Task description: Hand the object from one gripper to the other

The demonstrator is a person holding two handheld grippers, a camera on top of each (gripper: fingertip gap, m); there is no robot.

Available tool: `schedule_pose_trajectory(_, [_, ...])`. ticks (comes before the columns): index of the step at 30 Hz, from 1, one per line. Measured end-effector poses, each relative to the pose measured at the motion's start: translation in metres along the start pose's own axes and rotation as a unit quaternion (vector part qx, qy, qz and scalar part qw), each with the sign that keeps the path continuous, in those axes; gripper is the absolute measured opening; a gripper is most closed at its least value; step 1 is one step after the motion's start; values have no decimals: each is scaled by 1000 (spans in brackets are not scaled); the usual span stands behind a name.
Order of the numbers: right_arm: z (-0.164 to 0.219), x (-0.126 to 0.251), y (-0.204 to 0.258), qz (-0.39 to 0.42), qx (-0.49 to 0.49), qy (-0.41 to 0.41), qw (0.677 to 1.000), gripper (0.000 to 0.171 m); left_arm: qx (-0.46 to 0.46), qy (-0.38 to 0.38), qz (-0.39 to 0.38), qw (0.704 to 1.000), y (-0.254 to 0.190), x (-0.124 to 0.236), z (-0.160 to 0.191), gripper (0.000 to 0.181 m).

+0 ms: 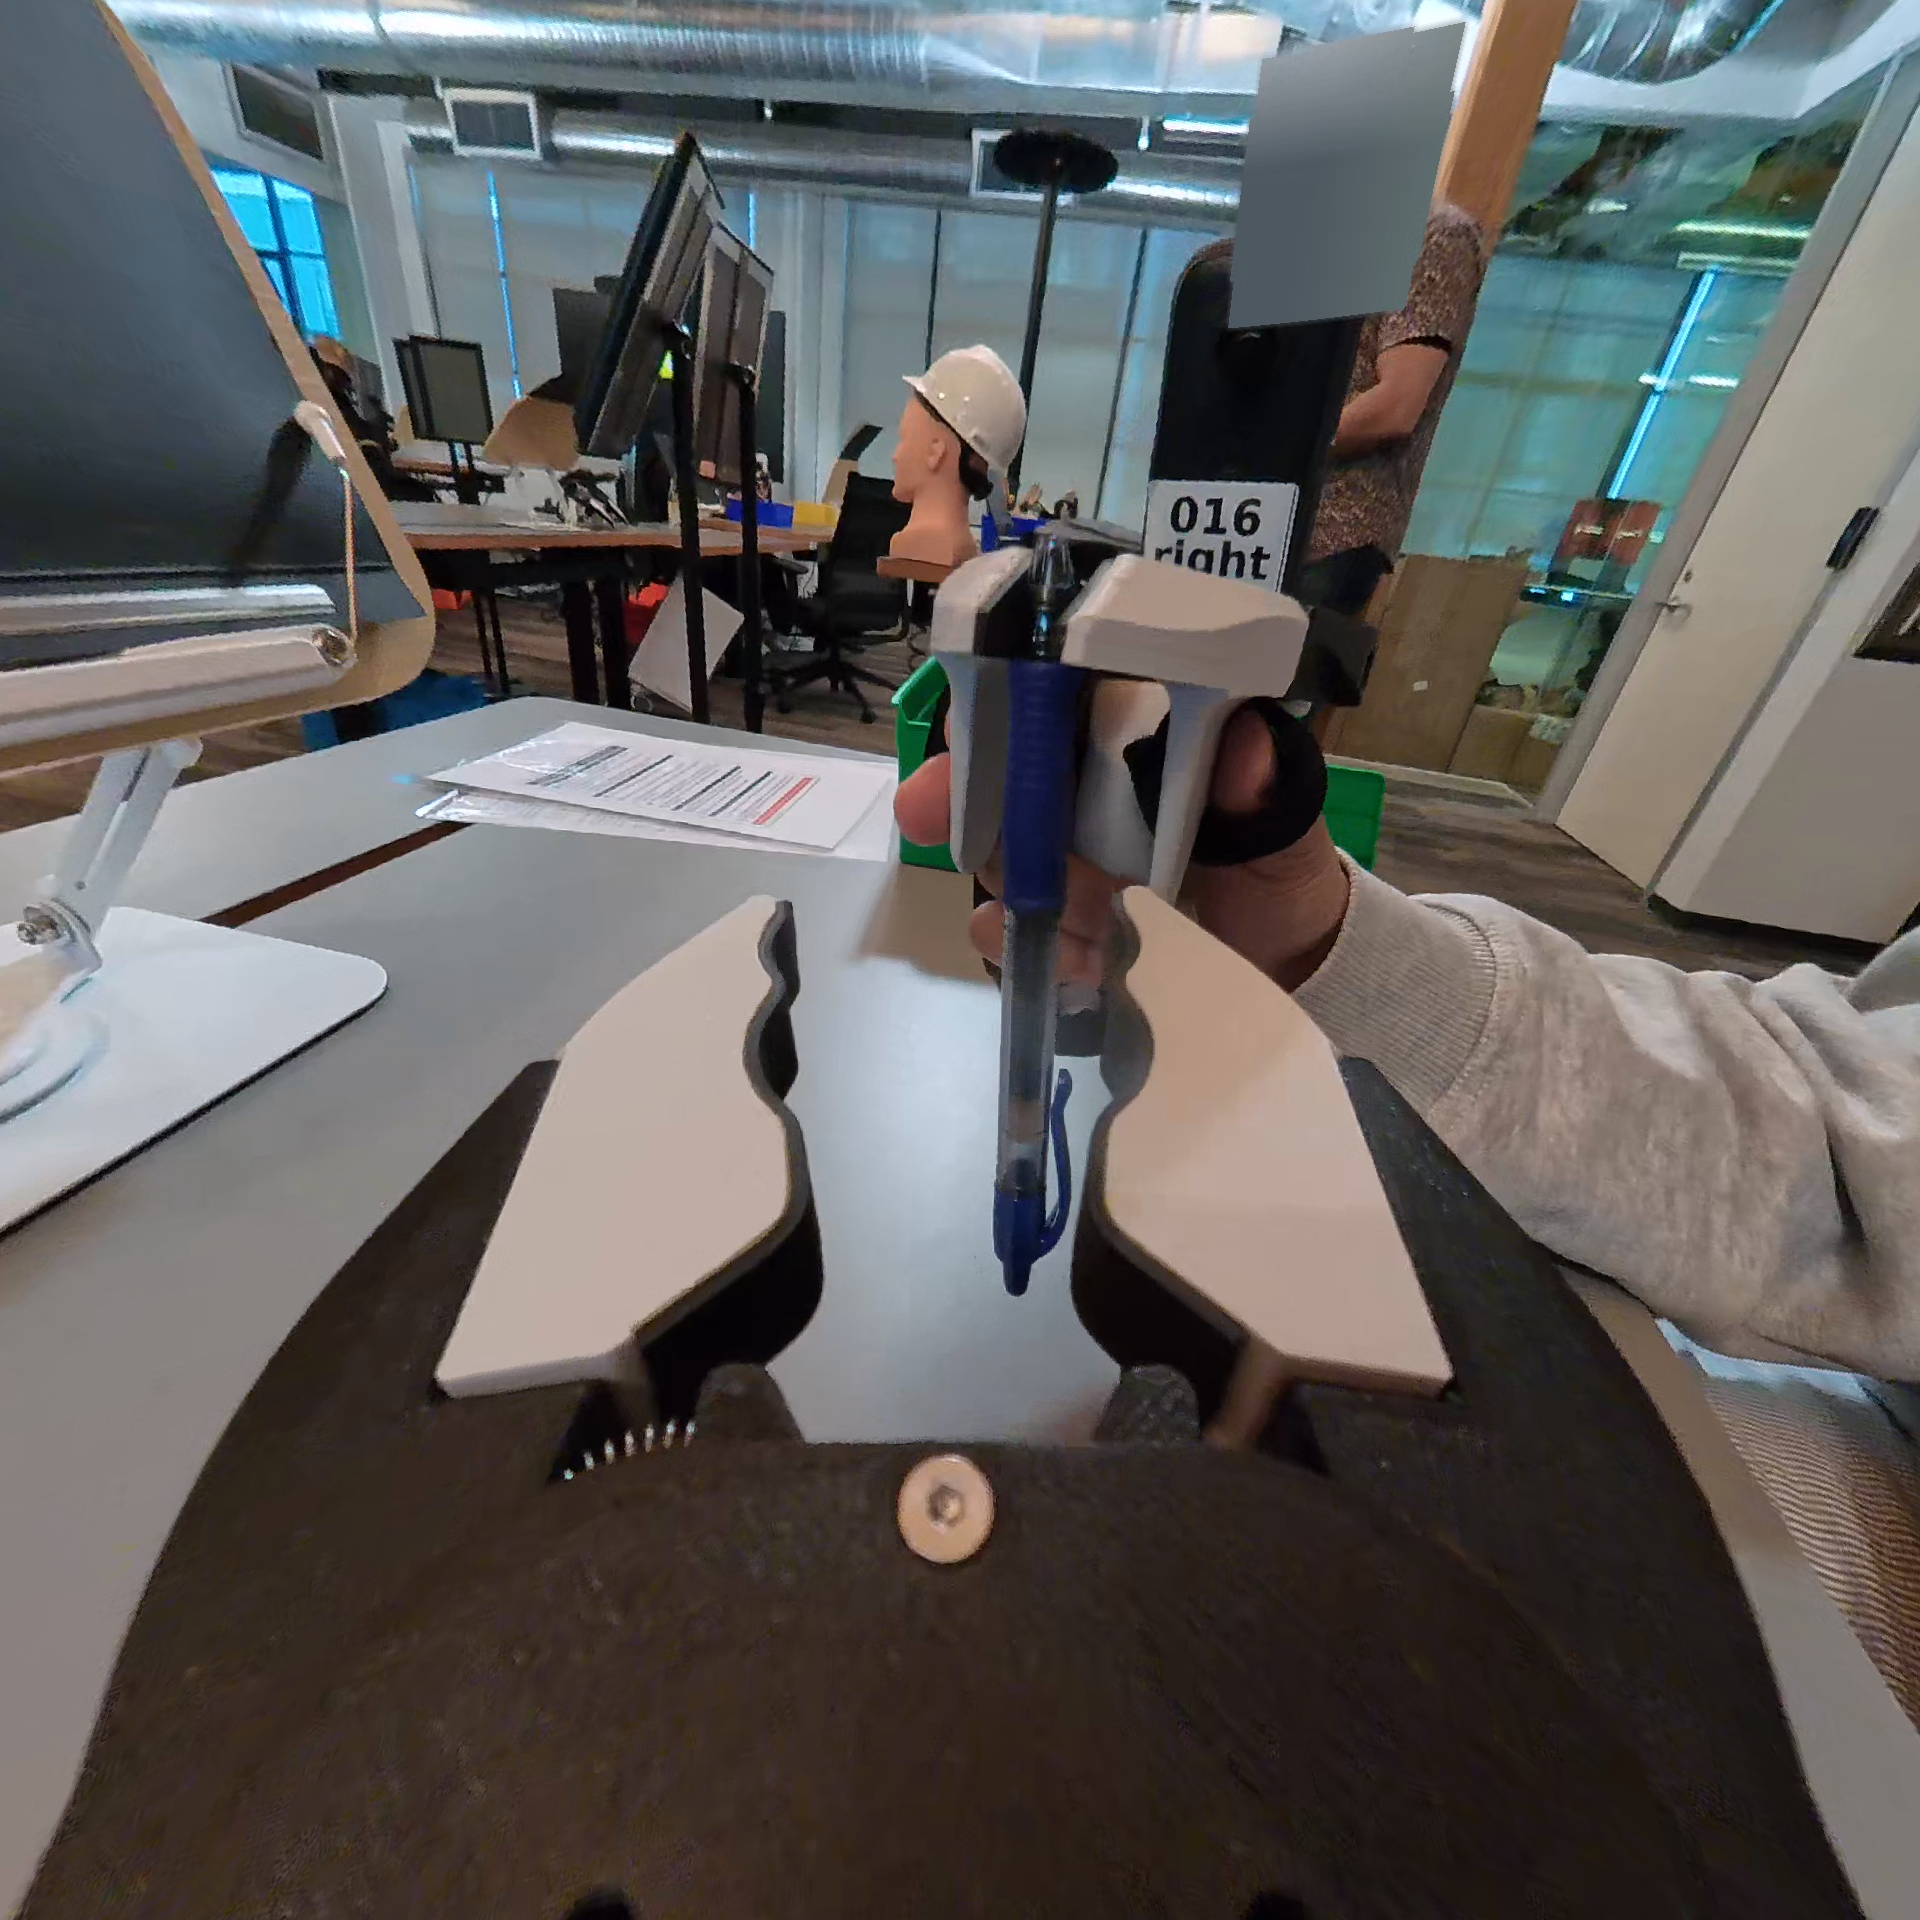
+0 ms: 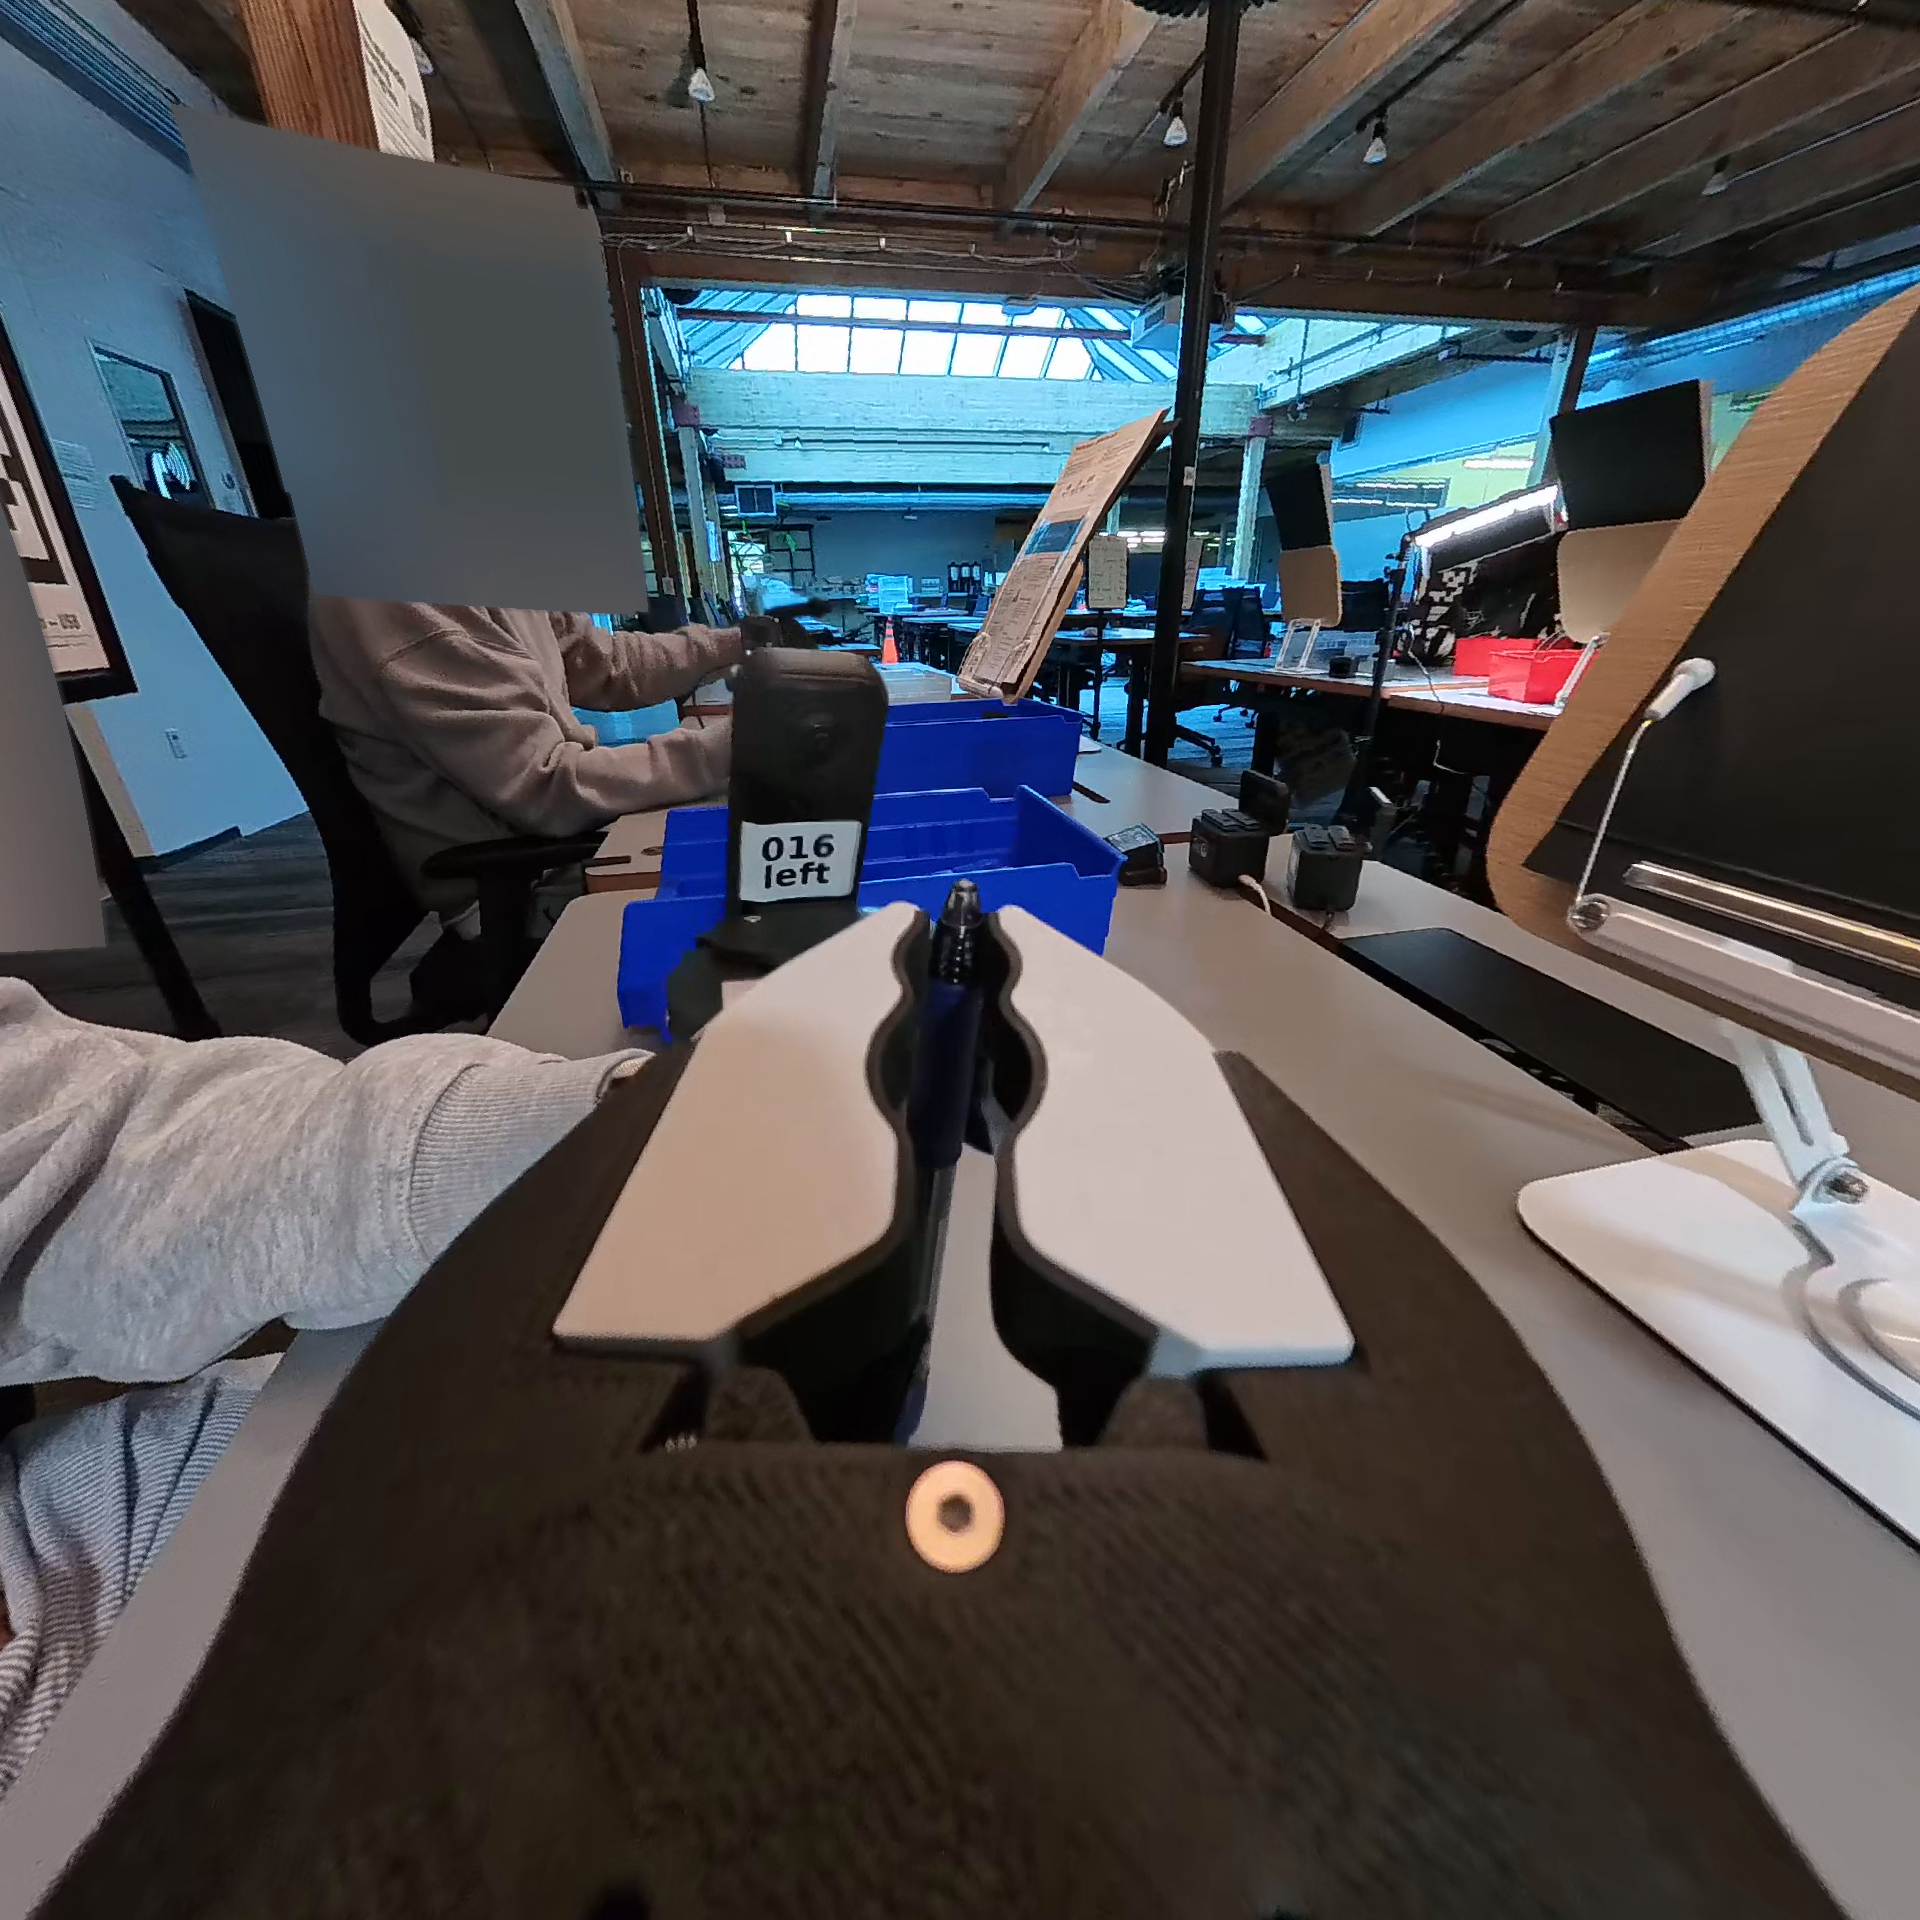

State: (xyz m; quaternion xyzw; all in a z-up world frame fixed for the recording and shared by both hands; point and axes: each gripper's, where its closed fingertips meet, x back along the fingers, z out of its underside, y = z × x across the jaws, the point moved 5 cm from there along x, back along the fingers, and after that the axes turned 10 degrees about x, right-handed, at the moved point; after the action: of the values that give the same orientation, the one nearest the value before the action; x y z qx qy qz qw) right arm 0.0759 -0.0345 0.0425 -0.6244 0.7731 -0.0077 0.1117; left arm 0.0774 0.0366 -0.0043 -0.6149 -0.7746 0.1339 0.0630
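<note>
A blue pen with a clear barrel is held by my right gripper around its blue grip, above the grey table. The pen's clip end hangs down between the two white fingers of my left gripper, which is open; the pen lies closer to its right finger, and I cannot tell if they touch. In the right wrist view, my right gripper is shut on the pen, whose tip sticks out past the fingertips. The left gripper's black body shows just behind.
A stand on a white base holds a dark board at the left. Papers lie at the table's far side, beside a green bin. Blue bins, black chargers and a black mat lie beyond. A person sits nearby. The left gripper's tips are roughly 5 centimetres from the right gripper's.
</note>
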Motion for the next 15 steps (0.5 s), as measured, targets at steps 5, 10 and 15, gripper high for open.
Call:
schedule_pose_trajectory(5, [1,-2,2,-2,2,3,1000,9,-18,23,18,999,-6,-3,5,19])
schedule_pose_trajectory(10, [1,-1,1,-2,0,3,1000,9,-24,33,28,999,-9,-3,6,10])
schedule_pose_trajectory(15, [1,-1,-4,22,5,-6,1000,19,-28,27,17,999,-8,-2,4,10])
